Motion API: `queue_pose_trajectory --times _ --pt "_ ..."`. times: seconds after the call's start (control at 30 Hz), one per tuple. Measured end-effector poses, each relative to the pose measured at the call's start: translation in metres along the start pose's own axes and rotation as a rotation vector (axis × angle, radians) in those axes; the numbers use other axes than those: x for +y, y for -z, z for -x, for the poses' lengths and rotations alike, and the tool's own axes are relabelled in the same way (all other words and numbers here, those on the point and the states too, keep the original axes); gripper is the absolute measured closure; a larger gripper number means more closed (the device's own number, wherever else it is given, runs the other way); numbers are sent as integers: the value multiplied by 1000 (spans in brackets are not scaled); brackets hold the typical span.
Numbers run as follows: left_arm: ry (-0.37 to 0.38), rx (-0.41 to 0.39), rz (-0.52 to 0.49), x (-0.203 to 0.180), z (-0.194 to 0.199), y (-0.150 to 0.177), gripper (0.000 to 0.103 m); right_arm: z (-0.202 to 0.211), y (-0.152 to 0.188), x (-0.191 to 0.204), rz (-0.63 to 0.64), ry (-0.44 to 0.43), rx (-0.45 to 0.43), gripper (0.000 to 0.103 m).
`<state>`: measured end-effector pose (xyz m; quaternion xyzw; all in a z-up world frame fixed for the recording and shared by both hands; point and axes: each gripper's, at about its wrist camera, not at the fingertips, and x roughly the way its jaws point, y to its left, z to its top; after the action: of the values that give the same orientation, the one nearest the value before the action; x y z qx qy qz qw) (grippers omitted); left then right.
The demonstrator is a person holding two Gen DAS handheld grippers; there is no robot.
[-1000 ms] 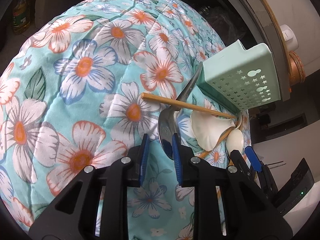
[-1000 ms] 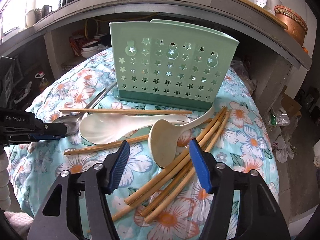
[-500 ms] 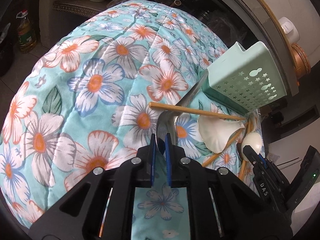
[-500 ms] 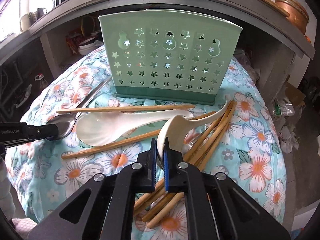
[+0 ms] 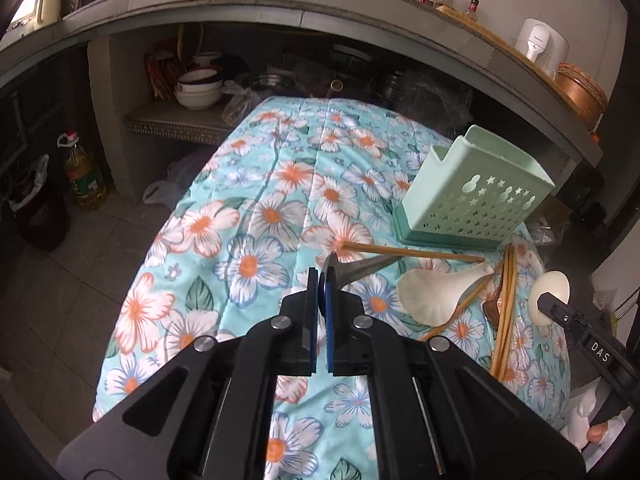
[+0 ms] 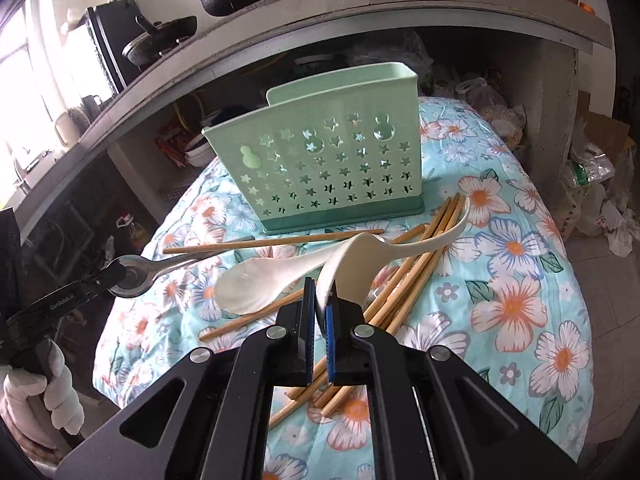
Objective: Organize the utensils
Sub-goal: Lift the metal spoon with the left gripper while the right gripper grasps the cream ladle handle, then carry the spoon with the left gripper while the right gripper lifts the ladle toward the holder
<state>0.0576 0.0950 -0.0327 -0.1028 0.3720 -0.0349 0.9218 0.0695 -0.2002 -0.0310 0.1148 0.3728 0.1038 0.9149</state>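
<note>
My left gripper (image 5: 323, 280) has its jaws clamped on the metal spoon (image 6: 160, 266); my right gripper (image 6: 320, 300) pinches the white ladle (image 6: 384, 248), both at frame centre, above the floral-clothed bench (image 5: 248, 220). The green holder (image 6: 320, 168) stands mid-frame beneath a grey concrete shelf (image 5: 240, 4).

Holder (image 6: 328, 172) top open (chopsticks (image 6: 416, 252) crowd its front).

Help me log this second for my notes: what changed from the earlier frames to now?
Both grippers closed and lifted: the left gripper took the metal spoon by its bowl, the right gripper the cream ladle. The green holder, white rice paddle and chopsticks stayed put.
</note>
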Motion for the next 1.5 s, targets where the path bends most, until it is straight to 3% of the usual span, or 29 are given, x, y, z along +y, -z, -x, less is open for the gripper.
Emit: queue_pose_trajectory --times 0.3,0.6,0.77,0.87,0.97,1.13,1.23,1.4,1.5 --pt "11 -184 -51 -23 52 -42 101 35 -20 -10 -6 -64 -85 98" --pt "46 -281 -78 -45 81 -81 101 65 -47 -30 -29 -153 -107 98" --pt "37 -302 -162 -64 85 -111 101 87 -77 -37 -13 -202 -160 98" --pt "7 -269 -245 -78 75 -130 101 98 -100 -40 -3 -275 -182 98" --pt "-24 -199 -330 -91 56 -148 101 101 -125 -44 -23 -407 -164 98" --pt "-84 -72 -458 -107 16 -166 101 84 -156 -53 -104 -617 -62 98" --pt "-94 8 -512 -114 -7 -172 101 62 -162 -61 -197 -740 42 98" --pt "-75 159 -540 -118 -48 -182 101 39 -155 -70 -276 -748 143 98" --pt "-78 194 -569 -124 -65 -183 101 32 -152 -78 -329 -770 174 98"
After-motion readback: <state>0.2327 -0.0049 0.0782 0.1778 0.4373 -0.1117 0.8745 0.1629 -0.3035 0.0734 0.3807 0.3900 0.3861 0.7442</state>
